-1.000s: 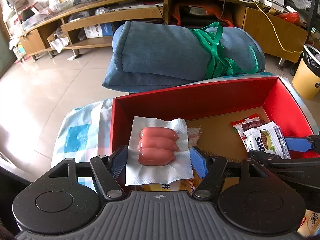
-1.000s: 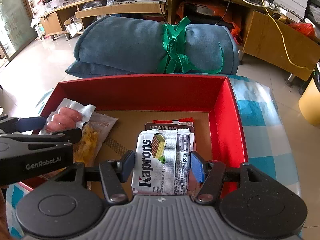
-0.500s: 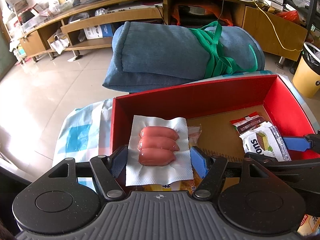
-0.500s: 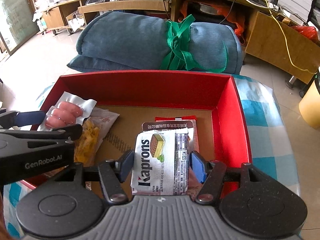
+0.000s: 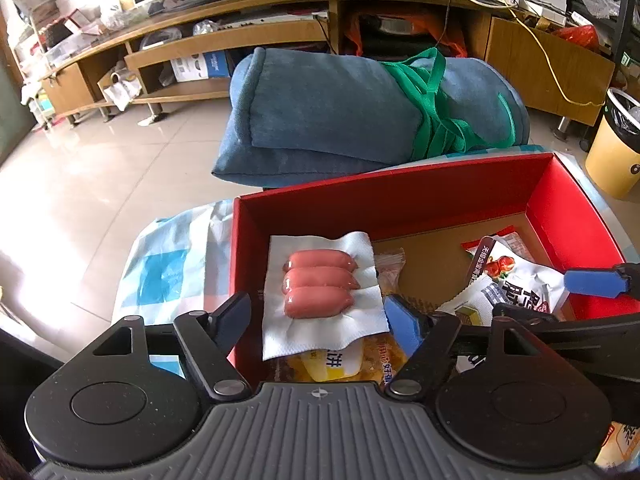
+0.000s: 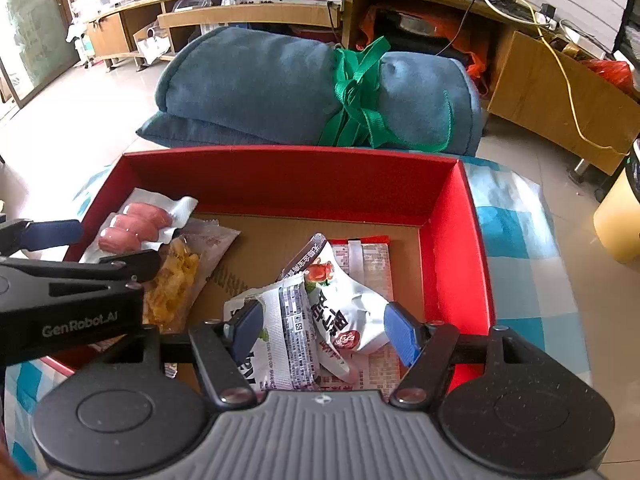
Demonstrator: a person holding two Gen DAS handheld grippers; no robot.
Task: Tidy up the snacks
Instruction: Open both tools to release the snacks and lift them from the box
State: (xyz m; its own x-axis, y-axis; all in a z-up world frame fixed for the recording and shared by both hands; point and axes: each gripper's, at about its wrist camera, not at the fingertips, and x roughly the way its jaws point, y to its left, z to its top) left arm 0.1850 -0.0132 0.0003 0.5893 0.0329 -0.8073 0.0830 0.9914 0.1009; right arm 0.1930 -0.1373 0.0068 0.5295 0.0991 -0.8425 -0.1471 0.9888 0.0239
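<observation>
A red box (image 5: 400,200) (image 6: 304,180) holds snack packs. A white sausage pack (image 5: 320,284) (image 6: 136,220) lies at its left on a yellow chip bag (image 5: 344,364) (image 6: 172,284). My left gripper (image 5: 320,316) is open, its fingers either side of the sausage pack. At the right a white wafer pack (image 6: 276,340) and a white pouch with red print (image 6: 344,312) (image 5: 520,280) lie tilted on a red flat packet (image 6: 372,264). My right gripper (image 6: 320,324) is open around them, not pressing them.
A rolled blue blanket (image 5: 360,112) (image 6: 304,92) tied with green strap lies behind the box. The box stands on a blue-and-white checked cloth (image 5: 168,276) (image 6: 516,240). A yellow bin (image 5: 612,156) stands at the right, a wooden TV shelf (image 5: 240,40) behind.
The right gripper has opened wider and let go of the wafer pack, which now lies tilted with a white pouch beside it. The left gripper and sausage pack have stayed put.
</observation>
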